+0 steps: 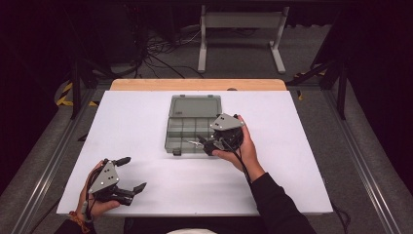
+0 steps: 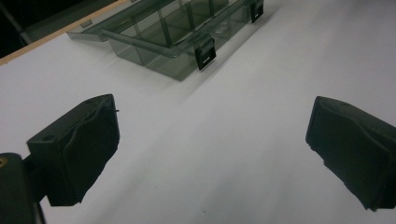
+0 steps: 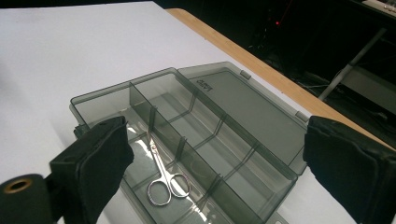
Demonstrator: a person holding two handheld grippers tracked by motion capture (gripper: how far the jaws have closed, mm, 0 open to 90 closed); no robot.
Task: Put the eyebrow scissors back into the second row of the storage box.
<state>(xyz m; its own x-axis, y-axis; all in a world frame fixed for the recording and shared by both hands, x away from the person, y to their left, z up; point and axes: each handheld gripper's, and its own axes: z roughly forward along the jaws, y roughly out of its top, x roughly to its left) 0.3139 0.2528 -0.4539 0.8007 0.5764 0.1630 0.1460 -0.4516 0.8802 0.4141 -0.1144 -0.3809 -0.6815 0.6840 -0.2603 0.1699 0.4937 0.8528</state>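
A white table (image 1: 146,126) runs across the middle of the high view, and a smoky grey plastic box (image 1: 192,127) sits at its centre with the lid (image 1: 196,105) flung flat open toward the top of the frame. Over at the box's lower right corner, the right hand (image 1: 243,148) holds the right gripper (image 1: 207,145) just above the front row of compartments. From the right gripper view, its jaws are spread wide with nothing between them, one at the lower left of the frame and one at the lower right. Down in a front compartment, at the bottom centre of that view, lies a small pair of silver scissors (image 3: 162,175), loops toward the bottom edge, blades pointing up the frame. In the lower left of the high view, the left gripper (image 1: 134,174) rests low over bare table, well apart from the box, jaws also wide and empty. Its own view catches the box's two black latches (image 2: 204,51) at the top.
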